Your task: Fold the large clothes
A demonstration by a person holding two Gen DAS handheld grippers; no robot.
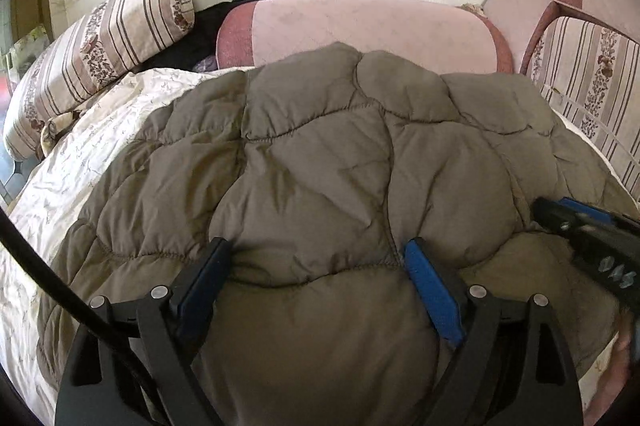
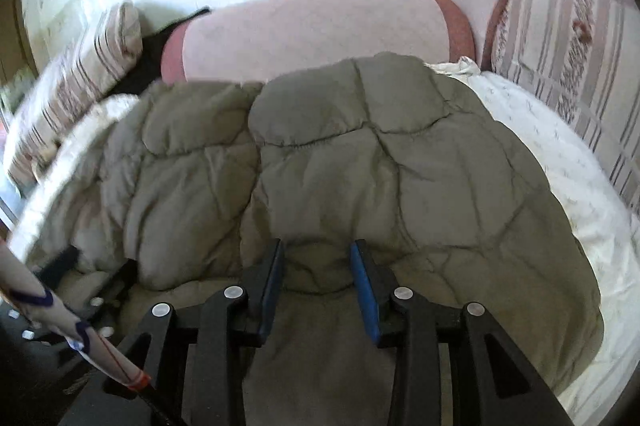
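Nearest: left gripper [image 1: 316, 254], jaws wide, straddling a puffy fold of the quilted olive jacket [image 1: 320, 153], pads not pressing. Right gripper [image 1: 560, 218] at 3 o'clock, jaws narrower, fabric bunched between, grip uncertain. Jacket bulk at 12 o'clock on cream sheet [image 1: 60, 193]; pink velour cushion [image 1: 360, 29] beyond.

We find almost no legible text in either view. In the left wrist view, pale raised characters stand on the black body of the right gripper [image 1: 560, 209] at the right edge; they appear upside down and we cannot read them with confidence. In the right wrist view we find no readable marking.
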